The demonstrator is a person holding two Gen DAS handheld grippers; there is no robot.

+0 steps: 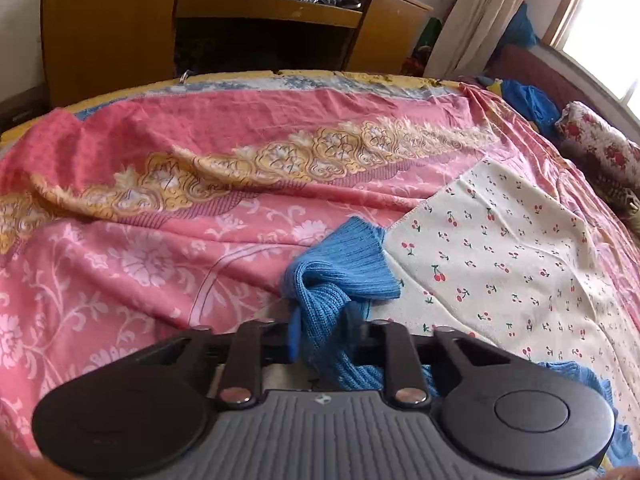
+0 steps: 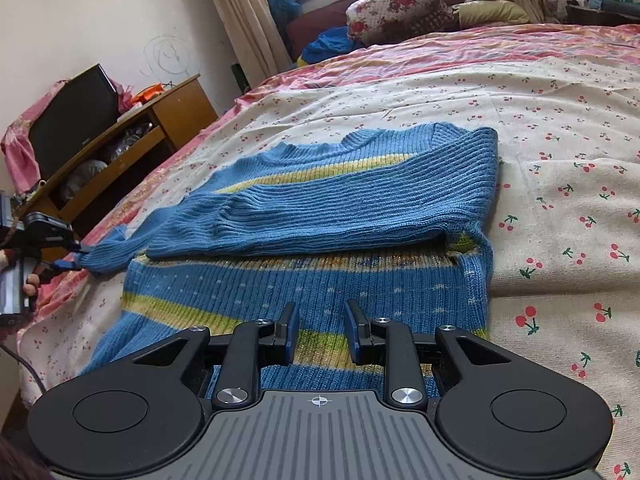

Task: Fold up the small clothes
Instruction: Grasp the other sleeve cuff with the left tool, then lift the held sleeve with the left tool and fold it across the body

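So my left gripper is clamped on the blue sweater's sleeve cuff. Right gripper hangs with jaws parted, nothing pinched, sweater lying just ahead and under it on the cherry-print sheet.

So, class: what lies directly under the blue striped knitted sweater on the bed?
Under the blue and yellow-green ribbed knitted sweater lies a cream cherry-print cloth, itself spread over a pink floral bedsheet. Whatever sits beneath the sweater's folded-over sleeve is covered.
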